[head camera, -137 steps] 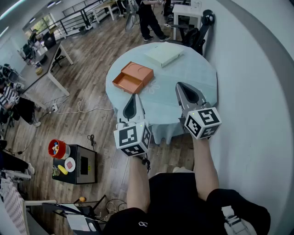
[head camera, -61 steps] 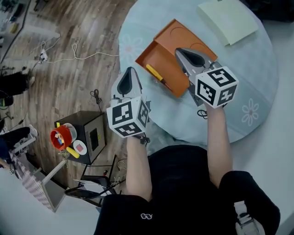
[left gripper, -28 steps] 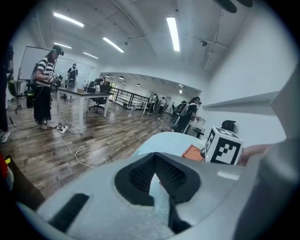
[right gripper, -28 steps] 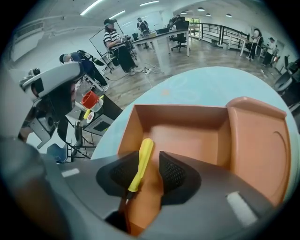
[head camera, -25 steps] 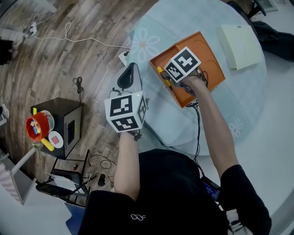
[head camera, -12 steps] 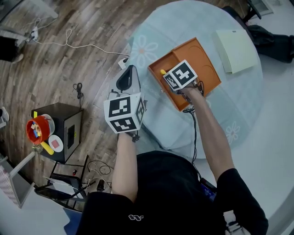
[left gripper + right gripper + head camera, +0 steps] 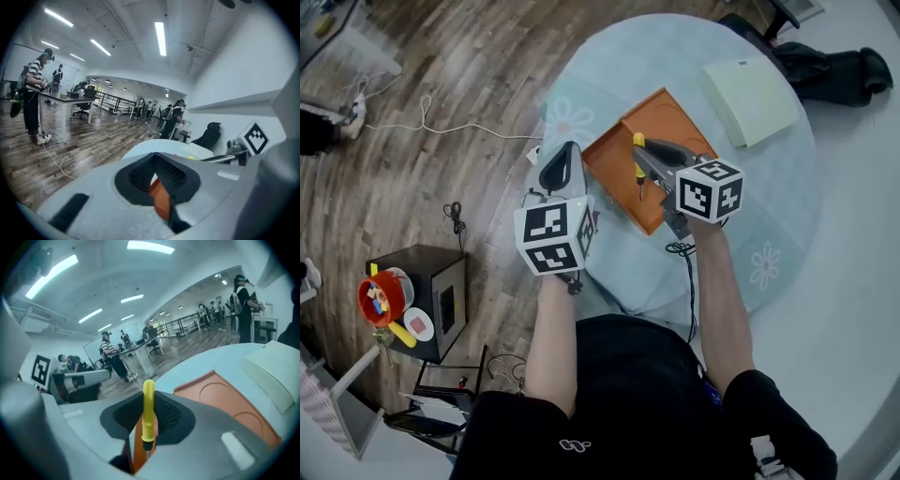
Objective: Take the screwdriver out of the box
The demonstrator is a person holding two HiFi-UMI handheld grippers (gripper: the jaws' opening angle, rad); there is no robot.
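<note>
The orange box (image 7: 667,116) lies open on the round table, and it shows in the right gripper view (image 7: 220,394) too. My right gripper (image 7: 645,161) hangs over the box, shut on the screwdriver (image 7: 638,157). Its yellow handle (image 7: 148,404) stands upright between the pads, with the thin shaft pointing down. My left gripper (image 7: 564,150) hovers at the table's left edge, beside the box, with its jaws together and nothing in them. In the left gripper view a strip of the orange box (image 7: 160,199) shows past those jaws.
The table (image 7: 750,234) wears a pale blue flowered cloth. A pale green flat box (image 7: 752,86) lies at its far side. On the wooden floor stand a black cabinet (image 7: 441,300) with a red bowl (image 7: 380,295) beside it. A black bag (image 7: 825,61) lies beyond the table.
My right gripper has closed on the screwdriver in the box and lifted it up, tilting from straight down toward level. The left gripper has risen a little.
</note>
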